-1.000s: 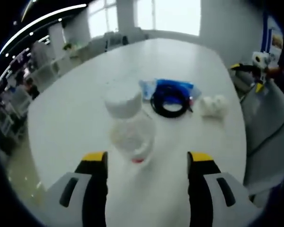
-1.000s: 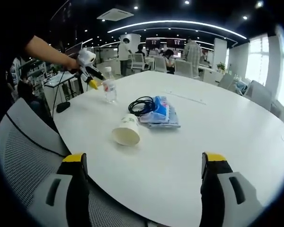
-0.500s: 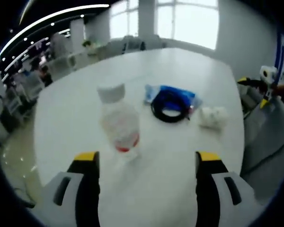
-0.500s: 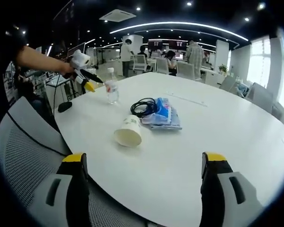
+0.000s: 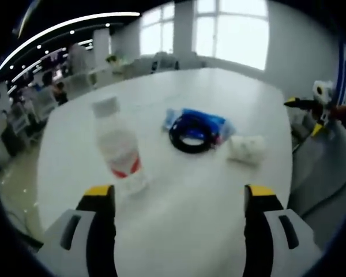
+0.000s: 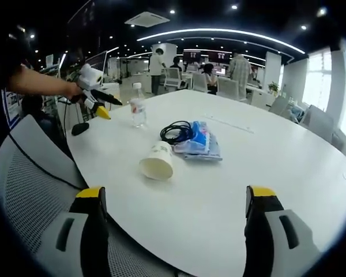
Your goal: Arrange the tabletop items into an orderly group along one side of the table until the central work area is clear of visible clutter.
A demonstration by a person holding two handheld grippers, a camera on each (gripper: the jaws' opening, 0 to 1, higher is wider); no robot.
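Since 1 s ago, the left gripper (image 5: 180, 199) has been drawn back from the water bottle (image 5: 119, 151): the bottle was between its jaws then, and is now seen ahead of the left jaw tip, upright and apart from it. In the right gripper view the left gripper (image 6: 98, 106) is likewise seen clear of the bottle (image 6: 138, 107), w/ a gap between them. Cup, cable and packet lie as they did; the right gripper (image 6: 176, 202) appears unmoved.

Left jaws are spread wide w/ nothing between them. Right jaws are also wide apart, nothing held, hovering over the near table edge by a mesh chair (image 6: 23, 196).

Bottle seems to have been set down near the table (image 5: 219, 225) edge on the left gripper's side, prob. as the 1st item of the group. Ahead of the left jaws and beyond the bottle, a black cable coil (image 5: 190, 134) rests on a blue packet (image 5: 210, 120), touching it. A paper cup (image 5: 245, 149) lies on its side just beside them, toward the right jaw. From the right gripper, cup (image 6: 157, 160) is nearest, lying w/ its mouth toward the camera; coil (image 6: 176, 131) and packet (image 6: 200, 141) just beyond.

3 items are judged left to shift toward the bottle; centre not yet cleared.
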